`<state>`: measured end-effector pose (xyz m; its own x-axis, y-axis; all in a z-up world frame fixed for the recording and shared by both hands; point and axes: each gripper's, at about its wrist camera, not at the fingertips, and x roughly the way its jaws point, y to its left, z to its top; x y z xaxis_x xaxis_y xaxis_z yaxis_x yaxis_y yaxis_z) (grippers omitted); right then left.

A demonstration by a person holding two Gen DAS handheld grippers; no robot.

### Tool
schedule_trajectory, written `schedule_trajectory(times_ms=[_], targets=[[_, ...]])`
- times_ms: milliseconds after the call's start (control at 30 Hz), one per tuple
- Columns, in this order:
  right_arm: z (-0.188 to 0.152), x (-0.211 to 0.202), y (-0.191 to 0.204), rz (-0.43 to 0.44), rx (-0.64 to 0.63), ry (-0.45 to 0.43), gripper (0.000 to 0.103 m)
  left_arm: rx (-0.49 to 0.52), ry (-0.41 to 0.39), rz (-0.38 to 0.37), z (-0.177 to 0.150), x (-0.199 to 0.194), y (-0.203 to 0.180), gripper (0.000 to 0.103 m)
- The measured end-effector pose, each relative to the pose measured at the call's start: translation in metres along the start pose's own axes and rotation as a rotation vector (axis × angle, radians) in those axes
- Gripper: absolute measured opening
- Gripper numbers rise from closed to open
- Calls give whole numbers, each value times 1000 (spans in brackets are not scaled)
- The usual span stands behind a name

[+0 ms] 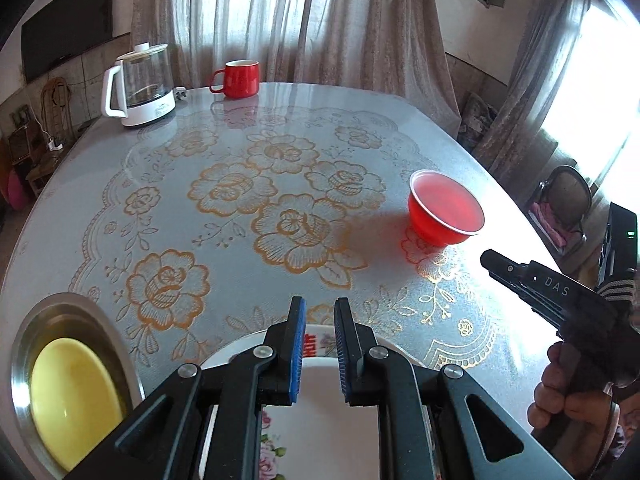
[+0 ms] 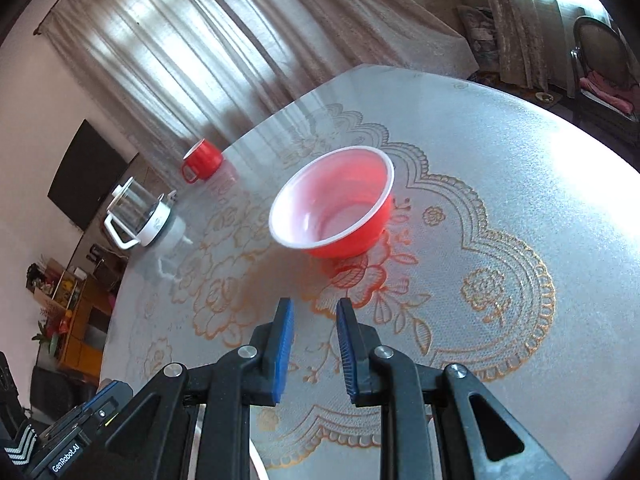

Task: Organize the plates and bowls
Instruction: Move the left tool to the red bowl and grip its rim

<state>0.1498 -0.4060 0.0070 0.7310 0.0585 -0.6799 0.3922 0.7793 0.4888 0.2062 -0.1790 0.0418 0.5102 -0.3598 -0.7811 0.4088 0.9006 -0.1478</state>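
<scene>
A red plastic bowl [image 1: 446, 210] with a white rim stands upright on the table, right of centre; in the right wrist view the red bowl [image 2: 332, 206] is straight ahead of my fingers. My left gripper [image 1: 320, 308] is open and empty, hovering over a white plate [image 1: 320, 412] with a flower print at the near edge. A yellow bowl [image 1: 74, 396] sits inside a steel basin [image 1: 24, 344] at the near left. My right gripper [image 2: 315, 308] is open and empty, a short way in front of the red bowl; it also shows in the left wrist view [image 1: 490, 258].
A red mug [image 1: 236, 79] and a white-and-glass kettle [image 1: 140, 86] stand at the far side of the table [image 1: 240, 240], which has a flowered cover. A chair [image 1: 564, 200] stands off the right edge. Curtains hang behind.
</scene>
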Motion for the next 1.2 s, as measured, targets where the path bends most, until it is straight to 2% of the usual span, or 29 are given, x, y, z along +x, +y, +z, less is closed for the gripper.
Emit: schedule_trajectory(times_ms=[167, 333, 500, 600, 800, 900, 933, 1000, 1200], targets=[[19, 7, -13, -25, 37, -33, 21, 7, 20, -46, 19, 20, -19, 15], [38, 16, -27, -51, 89, -54, 21, -5, 34, -115, 43, 41, -39, 25], [56, 28, -38, -78, 103, -58, 21, 2, 31, -152, 67, 63, -62, 26], [60, 34, -40, -94, 93, -60, 21, -29, 48, -183, 78, 79, -69, 26], [61, 47, -44, -97, 95, -27, 19, -63, 91, -152, 89, 115, -74, 26], [60, 50, -42, -83, 89, -14, 15, -104, 116, -189, 89, 125, -69, 25], [60, 50, -41, -74, 86, -10, 15, -112, 125, -199, 89, 128, -69, 25], [59, 51, -39, -64, 76, -3, 13, -113, 135, -195, 86, 130, -67, 10], [52, 53, -27, -29, 57, 29, 13, -126, 126, -184, 74, 117, -54, 9]])
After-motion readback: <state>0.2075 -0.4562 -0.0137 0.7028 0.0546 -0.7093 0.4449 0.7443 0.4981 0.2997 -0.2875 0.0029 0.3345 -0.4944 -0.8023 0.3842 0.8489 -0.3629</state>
